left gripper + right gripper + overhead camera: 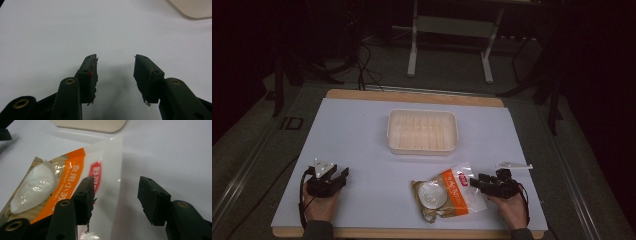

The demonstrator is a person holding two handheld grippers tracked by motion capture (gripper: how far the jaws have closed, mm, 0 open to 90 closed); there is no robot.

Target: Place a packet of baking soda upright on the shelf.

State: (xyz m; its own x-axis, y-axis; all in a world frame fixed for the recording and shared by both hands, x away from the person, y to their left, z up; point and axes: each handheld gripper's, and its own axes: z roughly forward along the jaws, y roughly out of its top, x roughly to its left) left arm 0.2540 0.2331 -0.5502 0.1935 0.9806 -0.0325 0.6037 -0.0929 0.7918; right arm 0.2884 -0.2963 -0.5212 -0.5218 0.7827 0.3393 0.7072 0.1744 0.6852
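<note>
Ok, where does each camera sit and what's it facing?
High view: above the near edge, looking forward and down on table, tray, packet; both hands and grippers show.
Left gripper view: on the left gripper, facing bare table and tray corner.
Right gripper view: on the right gripper, over the packet.
All share the tray.

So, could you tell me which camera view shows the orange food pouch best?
The high view: the whole pouch lies flat in front of the tray. The right gripper view shows its clear end close up; the left gripper view shows bare table.
</note>
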